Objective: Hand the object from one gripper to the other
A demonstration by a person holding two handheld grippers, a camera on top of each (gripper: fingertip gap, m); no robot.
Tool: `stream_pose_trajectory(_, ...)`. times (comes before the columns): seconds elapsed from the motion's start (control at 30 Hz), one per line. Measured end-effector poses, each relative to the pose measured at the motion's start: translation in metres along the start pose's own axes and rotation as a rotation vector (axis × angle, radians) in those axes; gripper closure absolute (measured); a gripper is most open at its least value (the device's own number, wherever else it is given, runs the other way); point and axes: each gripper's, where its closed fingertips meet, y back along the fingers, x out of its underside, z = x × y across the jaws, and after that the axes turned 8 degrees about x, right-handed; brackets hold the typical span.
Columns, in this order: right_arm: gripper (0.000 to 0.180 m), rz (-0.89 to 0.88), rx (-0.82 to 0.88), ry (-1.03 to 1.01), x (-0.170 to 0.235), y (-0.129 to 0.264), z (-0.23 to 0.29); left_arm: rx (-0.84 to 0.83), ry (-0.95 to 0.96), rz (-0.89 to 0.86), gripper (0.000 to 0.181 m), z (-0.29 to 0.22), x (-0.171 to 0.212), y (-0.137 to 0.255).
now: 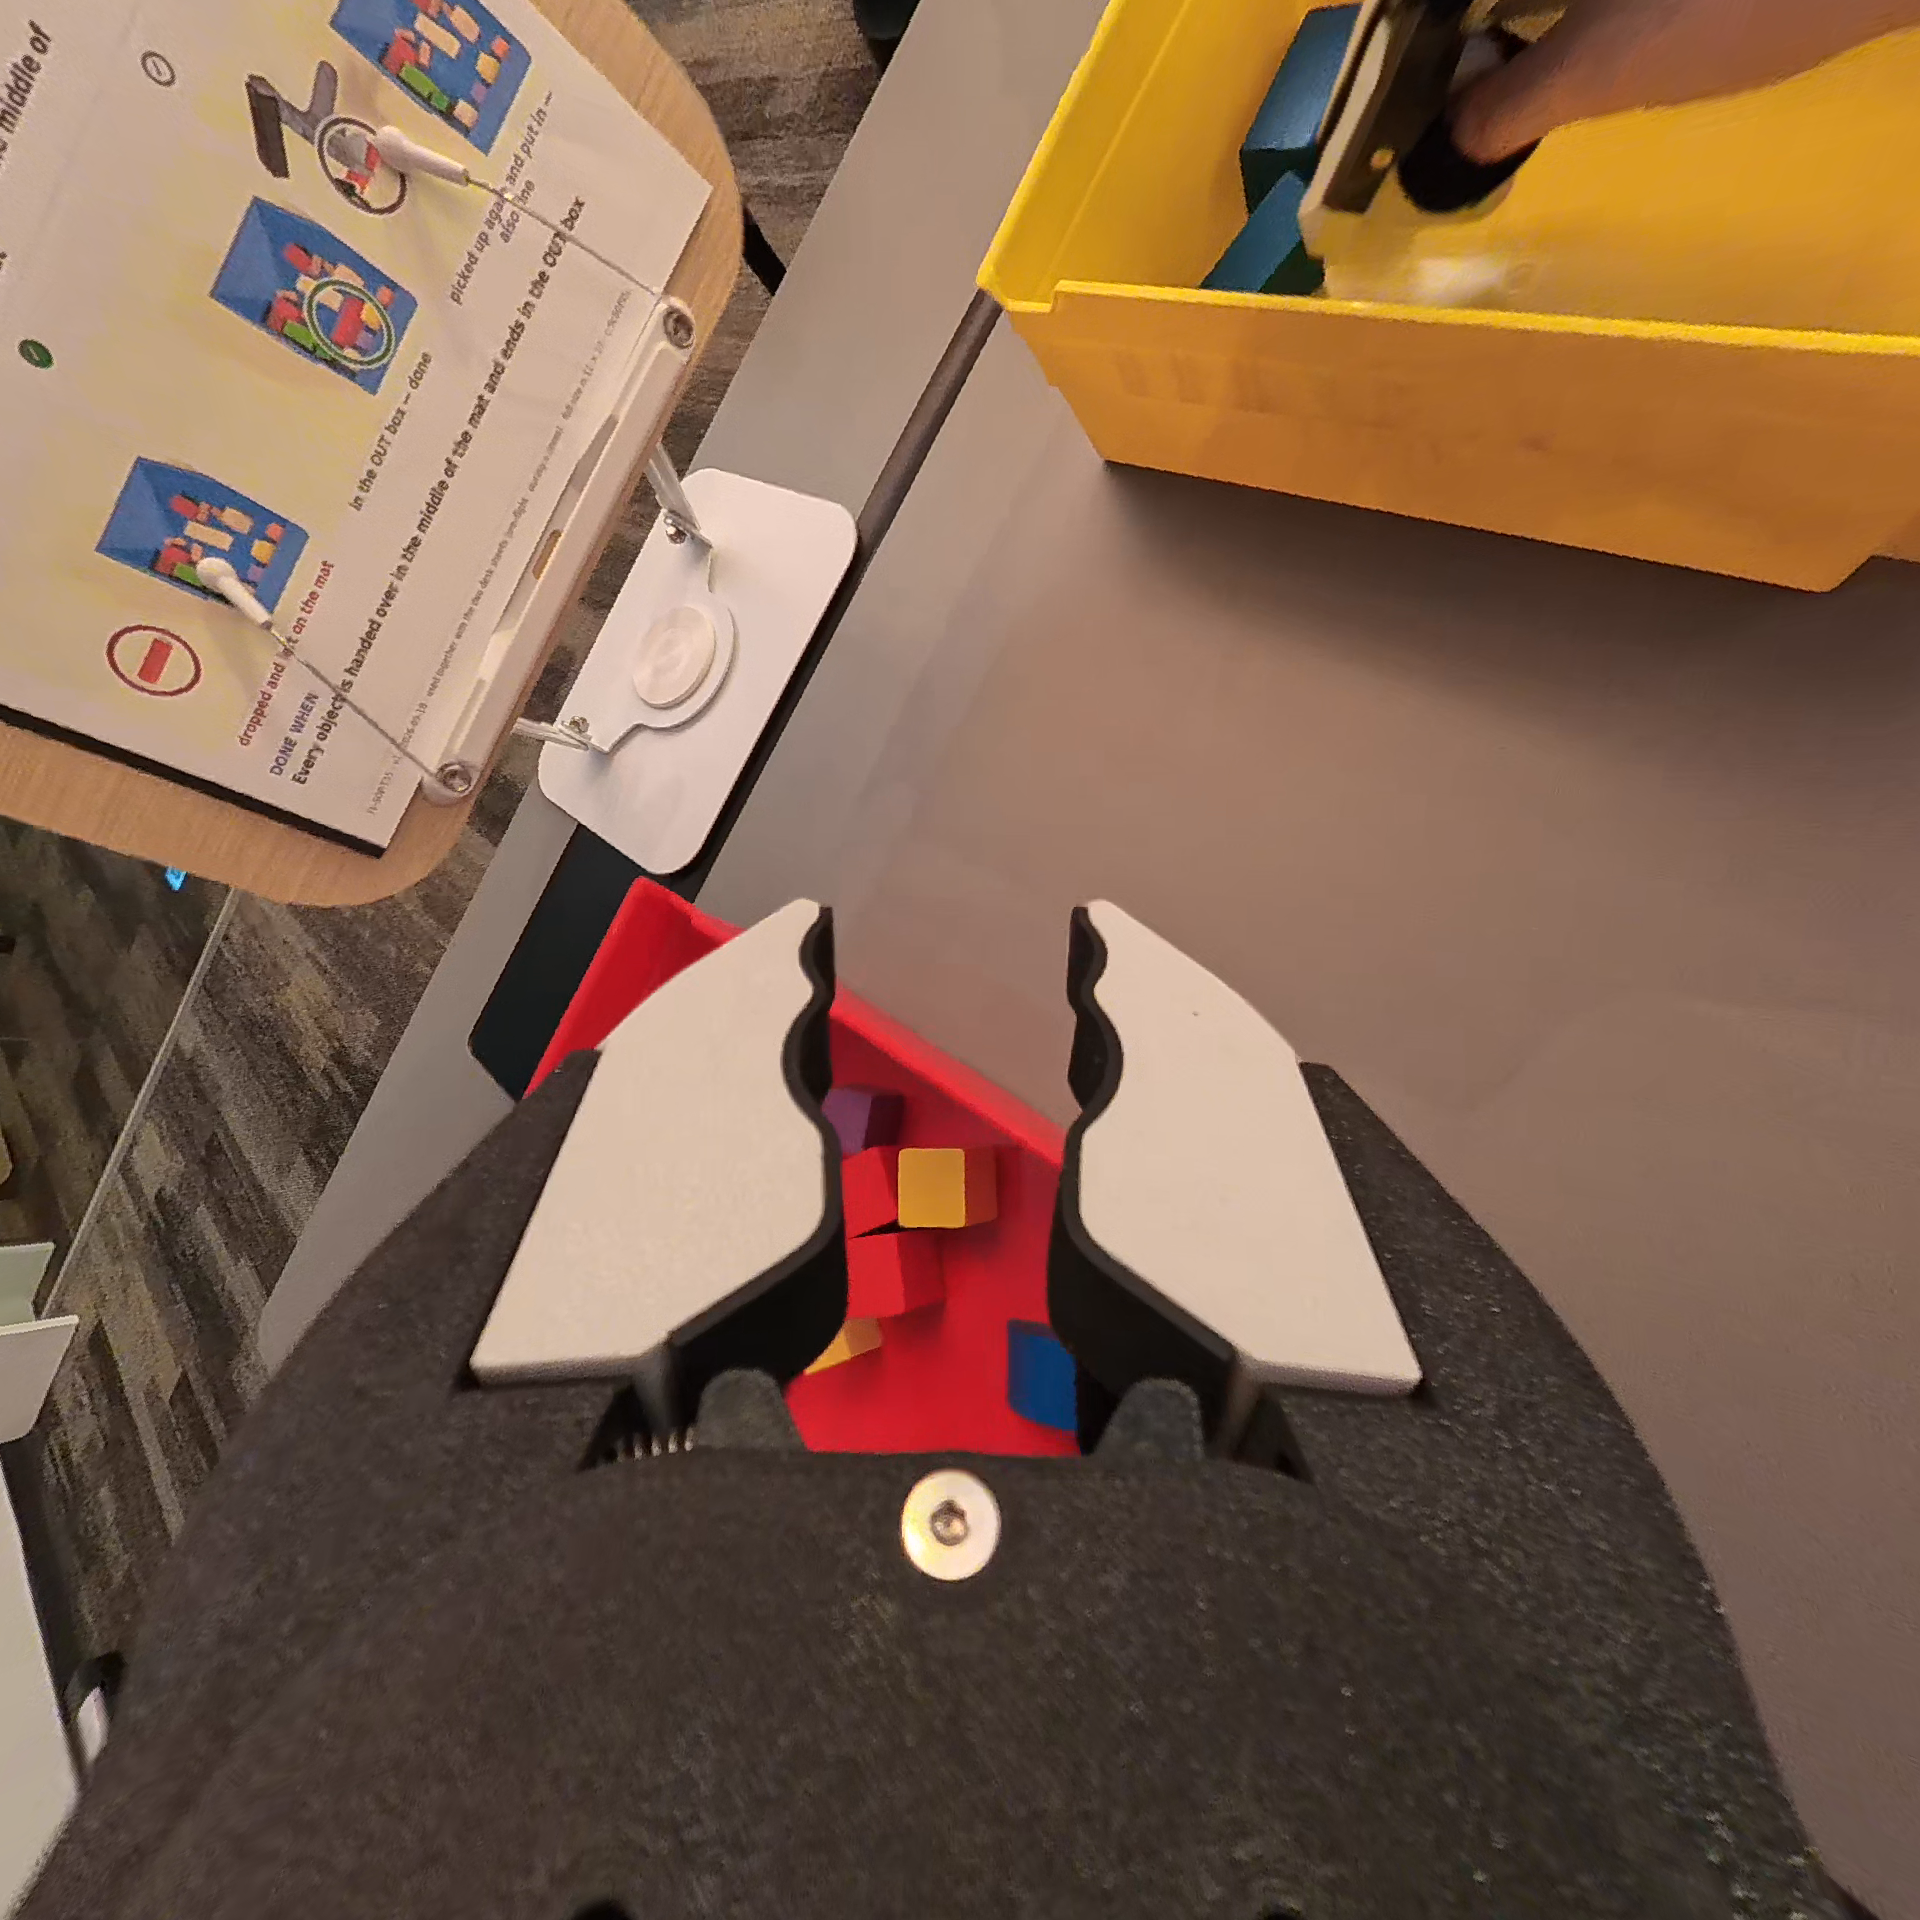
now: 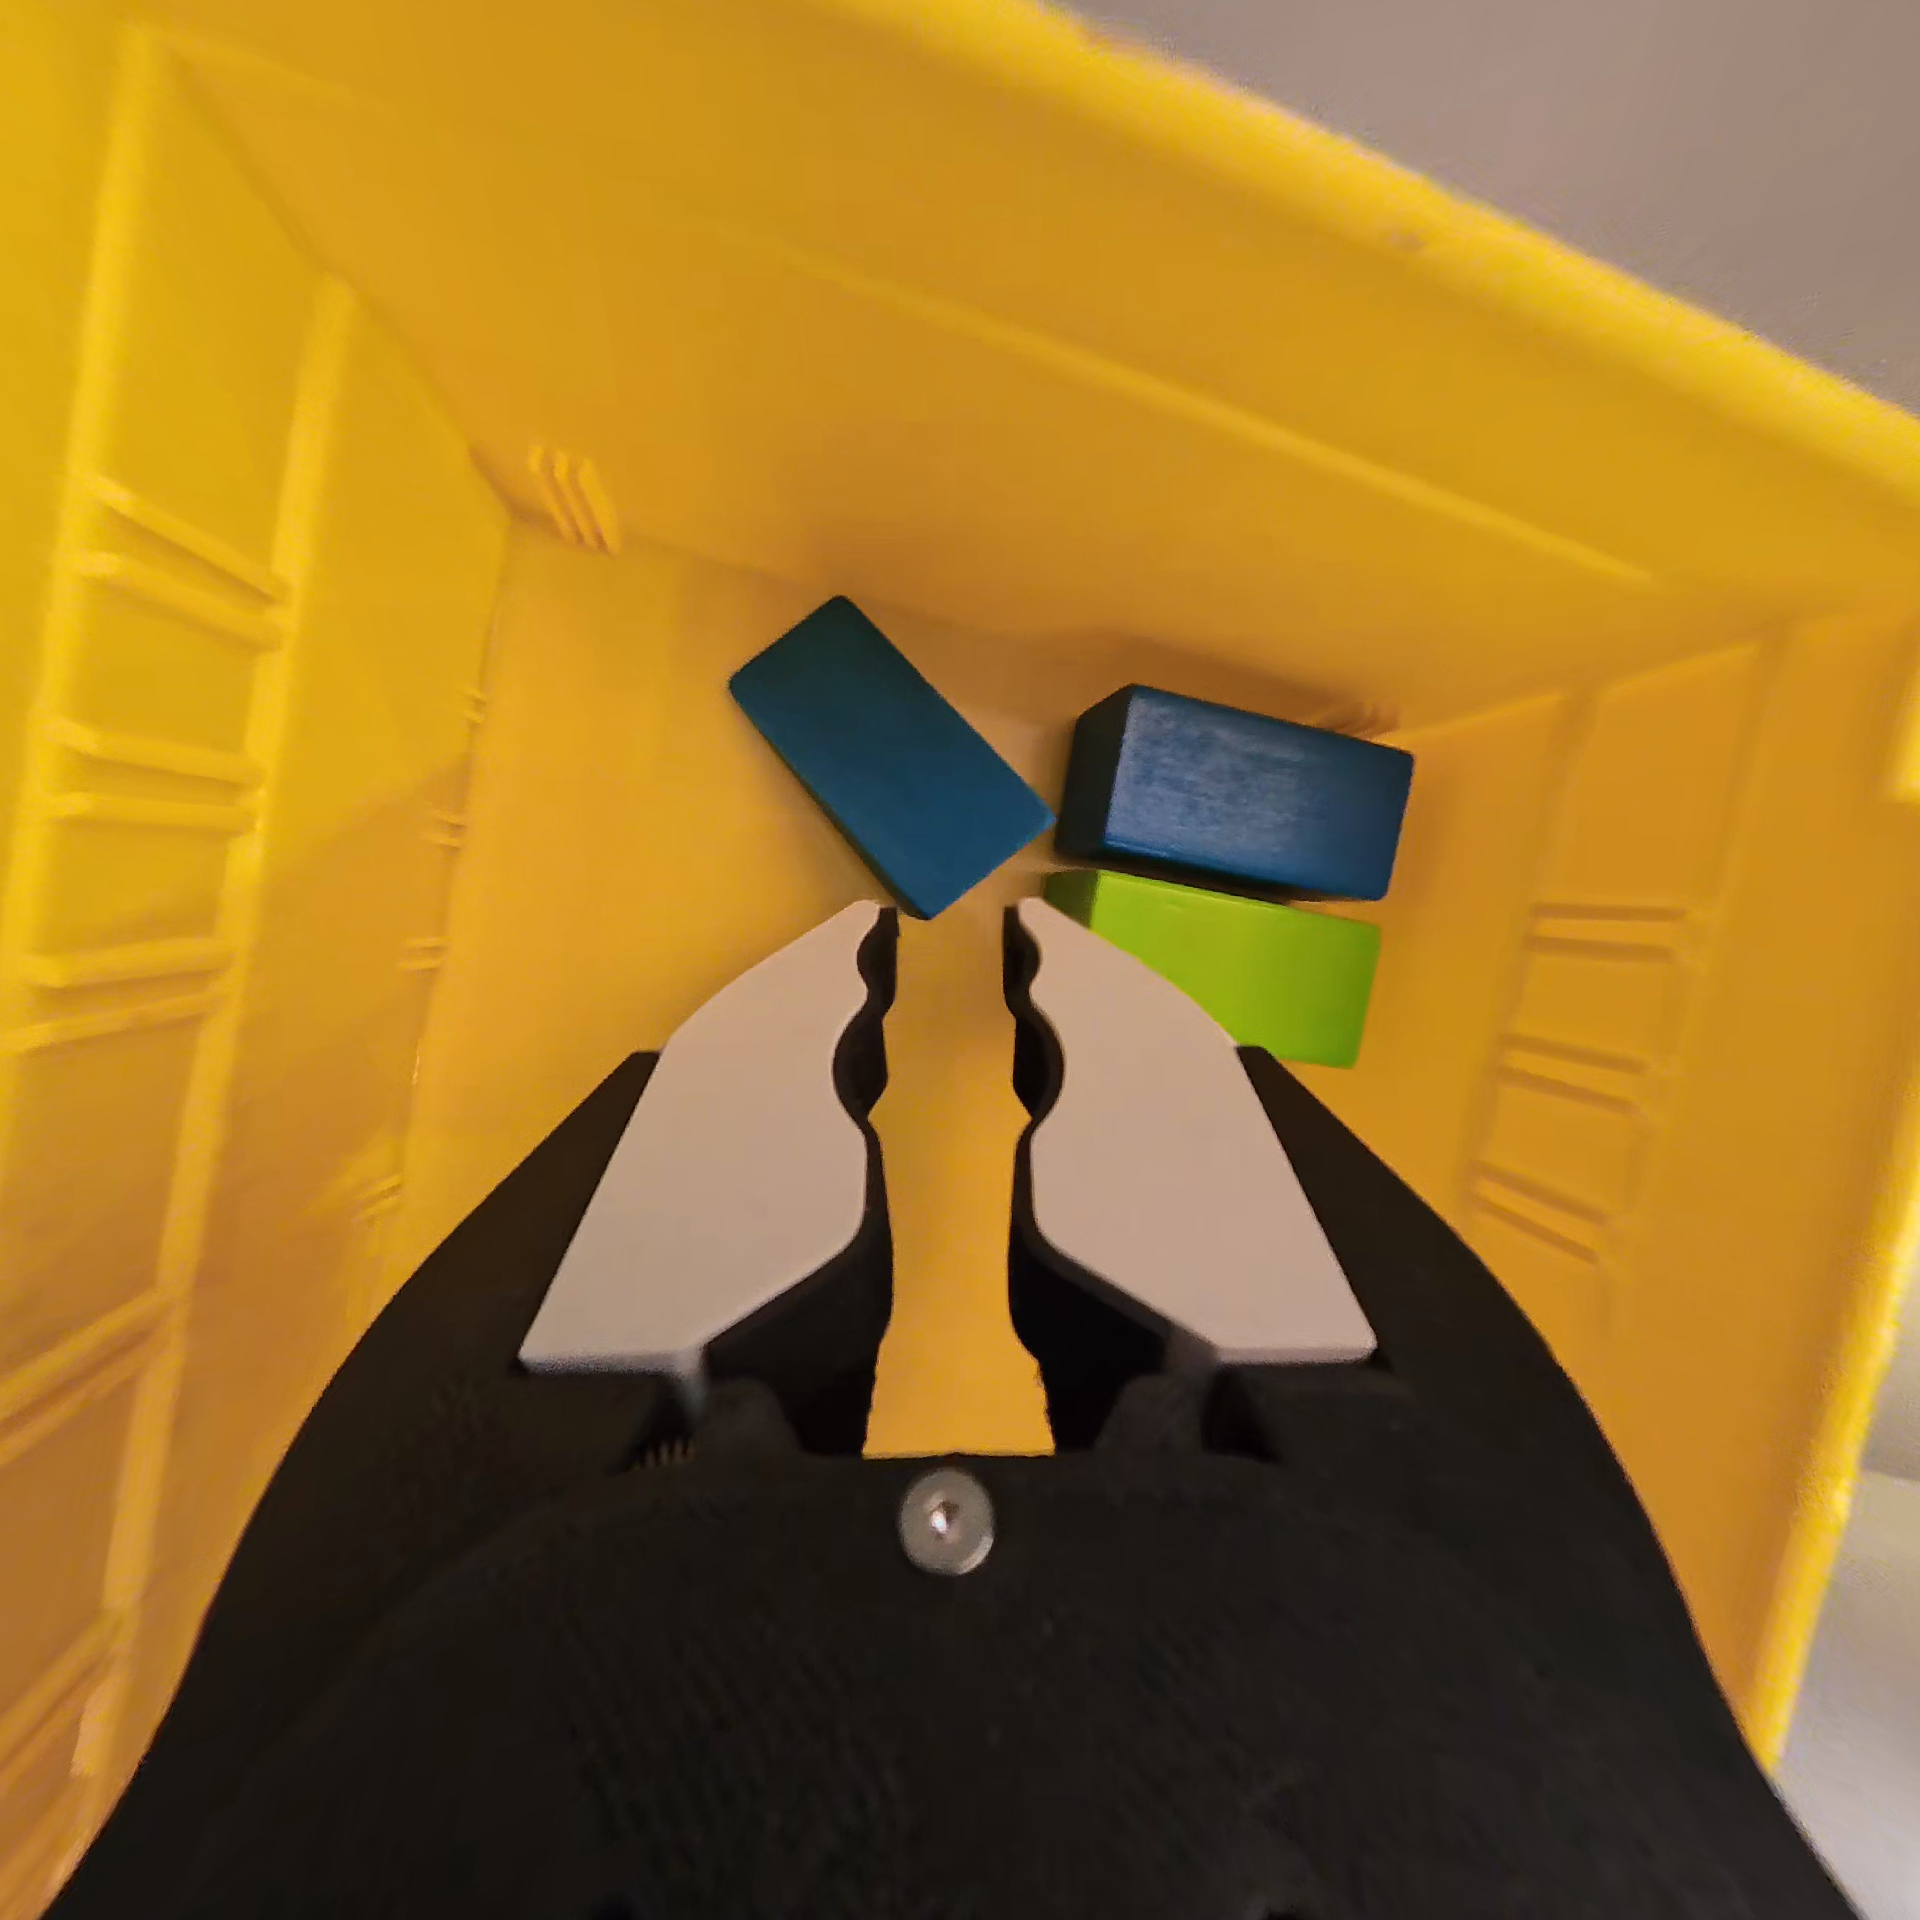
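My left gripper is open and empty above a red bin that holds several small blocks: a yellow one, red ones, a purple one and a blue one. My right gripper is open and empty inside a yellow bin. Just ahead of its fingertips lie a flat blue block, a thicker blue block and a green block. In the left wrist view the right gripper shows inside the yellow bin, held by a hand.
A grey table carries both bins. A wooden board with a printed instruction sheet stands at the left on a white stand base. Patterned carpet lies beyond the table's left edge.
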Motion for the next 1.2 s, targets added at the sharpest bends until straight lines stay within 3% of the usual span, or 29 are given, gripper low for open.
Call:
stream_pose_trajectory(0.13, 0.157, -0.075, -0.085, -0.036, -0.014, 0.027, 0.000, 0.011, 0.060, 0.059, 0.139, 0.018, 0.030, 0.013)
stream_pose_trajectory(0.4, 0.155, -0.203, -0.201, -0.085, -0.032, 0.073, -0.009, 0.312, 0.223, 0.521, 0.137, 0.006, 0.174, 0.009)
stream_pose_trajectory(0.53, 0.154, -0.200, -0.220, -0.119, -0.029, 0.074, -0.019, 0.452, 0.299, 0.607, 0.138, -0.013, 0.200, -0.009)
stream_pose_trajectory(0.63, 0.154, -0.192, -0.236, -0.143, -0.026, 0.072, -0.024, 0.408, 0.364, 0.617, 0.134, -0.002, 0.202, -0.024)
stream_pose_trajectory(0.73, 0.154, -0.182, -0.245, -0.141, -0.024, 0.070, -0.025, 0.338, 0.365, 0.509, 0.130, 0.017, 0.185, -0.040)
stream_pose_trajectory(0.9, 0.154, -0.161, -0.259, -0.119, -0.021, 0.065, -0.021, 0.339, 0.146, 0.467, 0.132, 0.014, 0.180, -0.054)
stream_pose_trajectory(1.2, 0.154, -0.132, -0.264, -0.108, -0.016, 0.059, -0.022, 0.334, 0.042, 0.304, 0.130, 0.017, 0.160, -0.082)
